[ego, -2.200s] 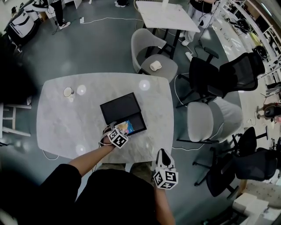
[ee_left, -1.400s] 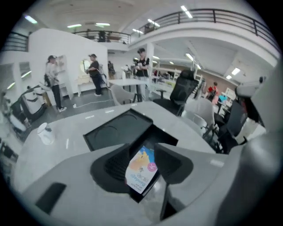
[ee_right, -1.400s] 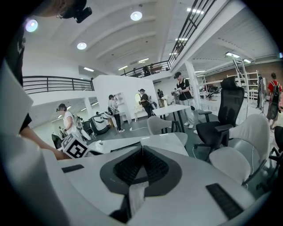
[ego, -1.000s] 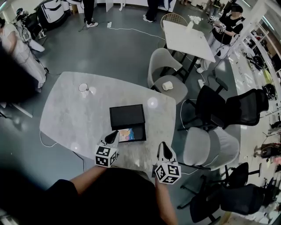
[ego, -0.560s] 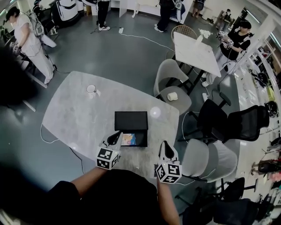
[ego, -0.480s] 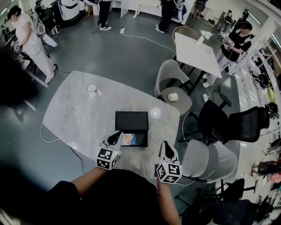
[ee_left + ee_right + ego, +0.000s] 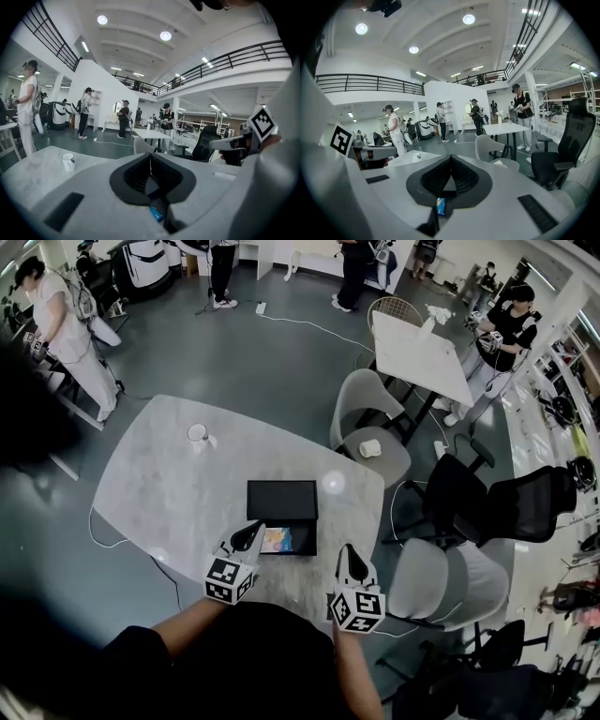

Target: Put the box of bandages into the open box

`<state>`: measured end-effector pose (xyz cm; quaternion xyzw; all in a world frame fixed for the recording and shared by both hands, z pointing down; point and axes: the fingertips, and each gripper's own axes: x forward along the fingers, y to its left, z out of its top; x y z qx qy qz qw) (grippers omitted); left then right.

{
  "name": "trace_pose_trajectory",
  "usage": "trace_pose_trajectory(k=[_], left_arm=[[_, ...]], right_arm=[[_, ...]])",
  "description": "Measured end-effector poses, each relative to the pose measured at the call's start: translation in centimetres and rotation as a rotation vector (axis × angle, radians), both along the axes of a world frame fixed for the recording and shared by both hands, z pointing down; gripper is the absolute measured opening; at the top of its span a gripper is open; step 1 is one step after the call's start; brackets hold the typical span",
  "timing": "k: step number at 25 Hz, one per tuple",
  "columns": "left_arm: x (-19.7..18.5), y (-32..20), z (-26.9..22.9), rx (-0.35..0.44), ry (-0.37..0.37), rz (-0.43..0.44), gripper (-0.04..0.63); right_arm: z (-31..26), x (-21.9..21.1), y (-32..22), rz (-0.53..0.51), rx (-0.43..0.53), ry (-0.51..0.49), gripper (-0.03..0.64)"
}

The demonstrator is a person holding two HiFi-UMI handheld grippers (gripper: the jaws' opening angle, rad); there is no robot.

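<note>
Bandage box [image 7: 275, 540] lies inside the open black box [image 7: 303, 542], centre of the head view, on the table [image 7: 159, 493]. Your left gripper [image 7: 247, 536] and right gripper [image 7: 351, 563], lower centre: jaws pressed together, nothing held.

Inspection finding: no legible text, brand, number or sign in any view.

- The box of bandages [image 7: 277, 539], lying in the open box [image 7: 303, 541], carries coloured print that is too small to read.
- The marker cubes on the left gripper [image 7: 247, 534] and the right gripper [image 7: 349, 561] bear black-and-white square patterns only, with no letters or figures.
- The white cup [image 7: 197, 433] shows no readable mark.
</note>
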<state>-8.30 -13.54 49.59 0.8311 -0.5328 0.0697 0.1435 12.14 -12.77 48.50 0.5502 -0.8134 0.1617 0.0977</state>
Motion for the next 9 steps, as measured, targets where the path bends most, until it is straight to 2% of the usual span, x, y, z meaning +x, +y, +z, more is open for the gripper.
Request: trace_pose_trajectory(k=[9], left_arm=[[-1.5, -0.3, 0.3, -0.002, 0.007, 0.018, 0.018]], right_arm=[[0.5, -1.6, 0.1, 0.003, -0.011, 0.019, 0.012]])
